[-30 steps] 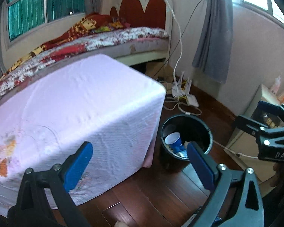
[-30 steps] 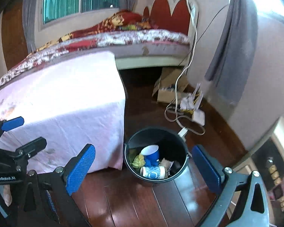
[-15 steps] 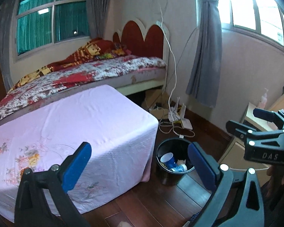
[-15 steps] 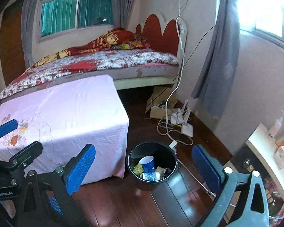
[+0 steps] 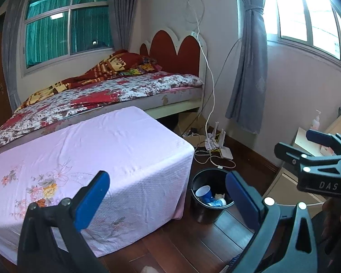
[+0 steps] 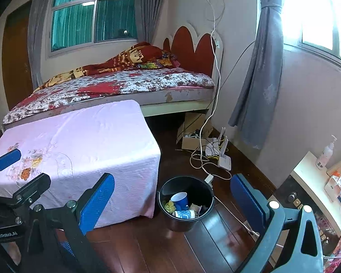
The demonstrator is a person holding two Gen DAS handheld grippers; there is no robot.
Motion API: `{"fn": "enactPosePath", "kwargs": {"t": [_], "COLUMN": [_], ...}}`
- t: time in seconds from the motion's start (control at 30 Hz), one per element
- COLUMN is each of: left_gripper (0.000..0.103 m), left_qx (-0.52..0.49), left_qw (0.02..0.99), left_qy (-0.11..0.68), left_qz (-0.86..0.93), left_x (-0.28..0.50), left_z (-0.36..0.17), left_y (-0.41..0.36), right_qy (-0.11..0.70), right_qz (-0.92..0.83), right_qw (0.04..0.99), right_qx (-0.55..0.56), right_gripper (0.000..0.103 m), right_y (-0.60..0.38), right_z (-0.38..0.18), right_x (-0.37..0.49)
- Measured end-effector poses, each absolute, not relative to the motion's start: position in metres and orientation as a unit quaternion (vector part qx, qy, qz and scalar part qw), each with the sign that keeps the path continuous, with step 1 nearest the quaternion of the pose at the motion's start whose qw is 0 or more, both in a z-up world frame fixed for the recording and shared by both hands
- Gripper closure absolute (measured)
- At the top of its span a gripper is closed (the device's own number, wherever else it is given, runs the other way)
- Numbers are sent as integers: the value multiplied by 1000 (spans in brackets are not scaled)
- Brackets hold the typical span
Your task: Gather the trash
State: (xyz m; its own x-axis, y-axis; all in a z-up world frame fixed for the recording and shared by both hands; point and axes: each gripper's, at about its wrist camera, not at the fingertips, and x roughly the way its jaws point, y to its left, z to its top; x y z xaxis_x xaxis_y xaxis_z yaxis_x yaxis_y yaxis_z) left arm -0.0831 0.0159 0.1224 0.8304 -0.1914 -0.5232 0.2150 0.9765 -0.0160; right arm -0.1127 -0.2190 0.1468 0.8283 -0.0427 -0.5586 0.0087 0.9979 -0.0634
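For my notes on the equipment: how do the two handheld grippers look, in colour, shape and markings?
Both have black angular frames with silver bolts and flat blue pads on the fingers. The left gripper has blue pads and carries "GenRobot.AI" on its body in the right view. The right gripper shows "DAS" in white in the left view. No cables or sleeves are visible.

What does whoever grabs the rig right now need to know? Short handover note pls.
Left gripper: open, holding nothing.
Right gripper: open, holding nothing.
Both are raised, well above the floor.
Black trash bin stands on the wood floor beside the pink-covered table. Inside: a blue cup, a patterned cup on its side, crumpled scraps.
Done: trash is in the bin; no trash visible on the tabletop.
Left: apparently nothing on the table; check the floor near the cardboard box and cables before calling it finished.
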Motion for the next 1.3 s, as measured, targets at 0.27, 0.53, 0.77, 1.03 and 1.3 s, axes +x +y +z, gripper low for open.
{"fn": "enactPosePath", "kwargs": {"t": [0.27, 0.53, 0.77, 1.03, 1.3], "left_gripper": [1, 1, 1, 1, 1], "left_qx": [20, 27, 23, 24, 24], "left_qw": [955, 956, 956, 957, 956], "left_qy": [274, 271, 271, 271, 272], "left_qz": [-107, -107, -109, -105, -104], "left_x": [-79, -81, -81, -82, -81], "left_z": [123, 125, 126, 126, 125], "left_y": [11, 6, 6, 5, 2], "right_qy": [299, 298, 297, 298, 299], "right_qz": [-19, -25, -26, -26, -31], "right_qw": [954, 954, 954, 954, 954], "right_qx": [-27, -20, -20, -20, -18], "right_gripper": [0, 0, 0, 0, 0], "right_y": [-221, -225, -224, -223, -225], "right_z": [142, 142, 142, 142, 141], "right_x": [-111, -114, -115, -114, -114]}}
